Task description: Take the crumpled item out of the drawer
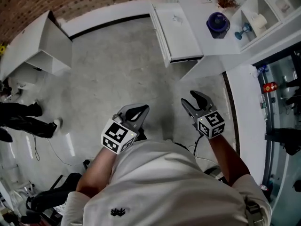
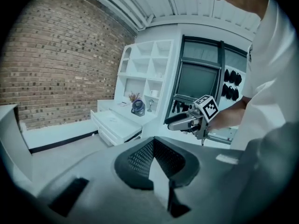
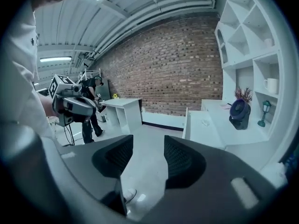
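Drawer [image 1: 181, 34] open, fan [image 1: 217, 23] on cabinet [image 1: 194, 7] beside, desk [image 1: 28, 48] well apart.

A red-brown brick wall [image 3: 177, 64] rises behind a pale grey concrete floor [image 1: 117, 69]. A white skirting [image 1: 108, 15] edged in black runs along its foot. White open shelving [image 3: 247, 41] stands at one side and a white desk [image 3: 122, 107] stands opposite. The ribbed white ceiling [image 3: 117, 17] carries a lit strip light [image 3: 55, 59].

The grey two-jaw left gripper [image 1: 140, 109] is held before the body, jaws pressed together. The matching right gripper [image 1: 188, 98] is held beside it, jaws spread apart.
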{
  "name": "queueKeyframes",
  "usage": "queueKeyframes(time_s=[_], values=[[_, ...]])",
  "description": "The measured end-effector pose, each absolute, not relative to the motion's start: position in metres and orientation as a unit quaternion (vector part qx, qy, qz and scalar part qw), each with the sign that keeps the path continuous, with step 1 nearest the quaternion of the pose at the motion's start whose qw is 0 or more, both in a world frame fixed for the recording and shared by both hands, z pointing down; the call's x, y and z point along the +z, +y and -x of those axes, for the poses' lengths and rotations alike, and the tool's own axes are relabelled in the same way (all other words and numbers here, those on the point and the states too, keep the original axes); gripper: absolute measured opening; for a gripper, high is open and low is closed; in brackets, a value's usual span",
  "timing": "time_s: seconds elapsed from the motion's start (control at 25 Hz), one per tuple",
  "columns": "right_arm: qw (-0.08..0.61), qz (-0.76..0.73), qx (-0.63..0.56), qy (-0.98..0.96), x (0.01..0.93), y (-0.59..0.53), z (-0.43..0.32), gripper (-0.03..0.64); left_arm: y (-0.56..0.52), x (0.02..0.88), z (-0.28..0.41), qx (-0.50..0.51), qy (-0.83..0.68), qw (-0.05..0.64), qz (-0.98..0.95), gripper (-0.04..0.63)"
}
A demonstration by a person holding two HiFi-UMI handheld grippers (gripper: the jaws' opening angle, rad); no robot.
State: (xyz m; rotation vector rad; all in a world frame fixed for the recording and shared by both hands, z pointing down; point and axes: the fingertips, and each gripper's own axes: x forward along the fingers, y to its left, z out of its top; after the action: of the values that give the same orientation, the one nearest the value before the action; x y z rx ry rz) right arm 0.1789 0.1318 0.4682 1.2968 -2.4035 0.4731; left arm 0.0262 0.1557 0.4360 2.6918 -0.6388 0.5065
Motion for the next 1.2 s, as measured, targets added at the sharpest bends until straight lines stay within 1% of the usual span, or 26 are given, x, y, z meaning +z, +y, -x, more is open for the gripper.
queueKeyframes(time_s=[0.28,0.48,0.68,0.88,1.08,1.2], values=[[0.193,-0.476,0.162,-0.843,0.462,0.048,-0.118,0.216,0.079,0.430,0.037,0.179,-0.188,0.155,-0.953,0.006],[0.215,-0.461,0.156,-0.846,0.463,0.011,-0.097,0.213,0.041,0.432,0.060,0.158,-0.200,0.179,-0.950,0.006],[0.224,-0.460,0.146,-0.846,0.469,-0.048,-0.105,0.209,0.004,0.435,0.068,0.158,-0.209,0.182,-0.948,0.006],[0.222,-0.464,0.150,-0.844,0.485,-0.134,-0.128,0.210,-0.059,0.434,0.067,0.161,-0.237,0.184,-0.940,0.006],[0.233,-0.471,0.156,-0.836,0.507,-0.232,-0.165,0.210,-0.142,0.432,0.053,0.165,-0.266,0.194,-0.930,0.006],[0.256,-0.476,0.155,-0.827,0.530,-0.288,-0.193,0.212,-0.186,0.432,0.034,0.168,-0.272,0.196,-0.927,0.006]])
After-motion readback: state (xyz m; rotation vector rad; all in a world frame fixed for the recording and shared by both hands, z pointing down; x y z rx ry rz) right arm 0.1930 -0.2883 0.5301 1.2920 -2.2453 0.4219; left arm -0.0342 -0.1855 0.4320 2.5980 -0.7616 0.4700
